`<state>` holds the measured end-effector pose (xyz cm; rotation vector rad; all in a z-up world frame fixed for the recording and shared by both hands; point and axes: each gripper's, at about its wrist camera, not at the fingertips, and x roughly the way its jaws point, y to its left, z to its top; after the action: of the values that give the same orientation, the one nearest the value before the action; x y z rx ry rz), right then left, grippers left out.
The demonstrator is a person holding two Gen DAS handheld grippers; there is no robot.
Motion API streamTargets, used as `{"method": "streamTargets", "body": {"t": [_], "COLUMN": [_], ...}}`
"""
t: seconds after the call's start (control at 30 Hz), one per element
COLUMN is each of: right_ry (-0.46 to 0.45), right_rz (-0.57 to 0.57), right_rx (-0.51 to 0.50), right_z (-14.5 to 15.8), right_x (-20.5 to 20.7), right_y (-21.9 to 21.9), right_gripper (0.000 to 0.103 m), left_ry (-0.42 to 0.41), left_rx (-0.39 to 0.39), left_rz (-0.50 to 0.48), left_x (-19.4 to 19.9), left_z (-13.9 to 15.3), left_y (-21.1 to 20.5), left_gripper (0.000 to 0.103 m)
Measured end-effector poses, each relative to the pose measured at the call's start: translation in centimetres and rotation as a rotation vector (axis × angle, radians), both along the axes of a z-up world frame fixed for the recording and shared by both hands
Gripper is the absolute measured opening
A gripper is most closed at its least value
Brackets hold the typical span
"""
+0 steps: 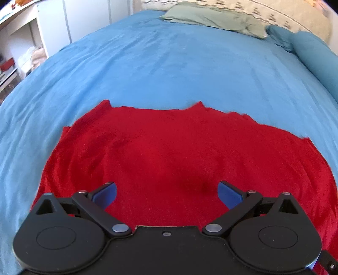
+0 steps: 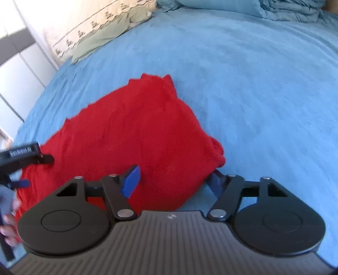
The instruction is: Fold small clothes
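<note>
left tool (image 1: 168,193) wide, empty | right tool (image 2: 173,183) wide, empty | red garment (image 1: 169,152) | green pillow (image 1: 213,20) beyond

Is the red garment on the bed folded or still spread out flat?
Folded at least once: the red garment shows a thick, rounded doubled edge at its right side on the blue bedcover.

left claw (image 1: 167,193): jaws spread wide | right claw (image 2: 175,182): jaws spread wide

You see a plain red garment (image 1: 169,148) on a blue bedspread (image 1: 169,69). Your grippers' pads (image 2: 131,183) are blue, their arms black.
</note>
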<state>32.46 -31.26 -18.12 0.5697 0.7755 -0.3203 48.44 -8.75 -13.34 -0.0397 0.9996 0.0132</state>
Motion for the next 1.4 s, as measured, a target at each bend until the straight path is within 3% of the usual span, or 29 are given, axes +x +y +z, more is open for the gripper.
{"method": "streamTargets", "body": {"t": [0.1, 0.2, 0.27, 0.33, 0.5, 0.57, 0.63, 0.8, 0.9, 1.0, 1.1, 1.27, 1.4], "right_ry": [-0.005, -0.001, 0.009, 0.008, -0.054, -0.105, -0.163, -0.298, -0.350, -0.351, -0.281, -0.092, -0.107], "right_rz": [-0.036, -0.066, -0.075, -0.066, -0.019, 0.022, 0.084, 0.292, 0.470, 0.668, 0.837, 0.956, 1.010], "right_rx": [0.046, 0.075, 0.071, 0.070, 0.008, 0.004, 0.008, 0.056, 0.057, 0.064, 0.049, -0.032, -0.142], "right_z": [-0.2, -0.3, -0.1, 0.5, 4.0, 6.0, 8.3, 12.5, 13.7, 13.1, 9.9, 2.9, 2.4], "right_x": [0.4, 0.4, 0.5, 0.7, 1.7, 2.5, 3.9, 7.8, 9.4, 10.1, 10.6, 10.6, 9.7], "right_y": [-1.2, -1.9, -2.0, -2.0, -0.1, 1.2, 3.0, 9.4, 14.8, 20.6, 25.8, 30.6, 32.0], "right_gripper": [0.073, 0.064, 0.043, 0.032, 0.028, 0.027, 0.027, 0.027, 0.027, 0.027, 0.027, 0.026, 0.032], "left_ry": [0.048, 0.069, 0.079, 0.085, 0.140, 0.177, 0.148, 0.057, 0.035, 0.049, 0.090, 0.125, 0.116], "left_rx": [-0.043, 0.005, 0.059, 0.087, 0.102, 0.067, 0.049, 0.163, 0.234, 0.290, 0.292, 0.198, 0.154], "left_rz": [0.011, -0.024, -0.056, -0.069, -0.099, -0.116, -0.123, -0.125, -0.118, -0.086, -0.041, 0.049, 0.056], "left_x": [0.7, 0.7, 0.7, 0.8, 1.6, 2.3, 2.0, 0.2, -1.3, -3.0, -4.0, -5.5, -5.8], "left_z": [-0.9, -1.5, -1.9, -2.1, -2.1, -1.3, 0.2, 4.4, 5.4, 4.7, 2.9, 1.3, 1.7], "left_y": [0.5, -0.2, -0.9, -1.3, -1.2, -0.4, 1.1, 8.4, 13.5, 19.0, 22.8, 26.3, 26.4], "left_gripper": [0.103, 0.103, 0.103, 0.103, 0.103, 0.103, 0.103, 0.103, 0.103, 0.103, 0.103, 0.103, 0.103]}}
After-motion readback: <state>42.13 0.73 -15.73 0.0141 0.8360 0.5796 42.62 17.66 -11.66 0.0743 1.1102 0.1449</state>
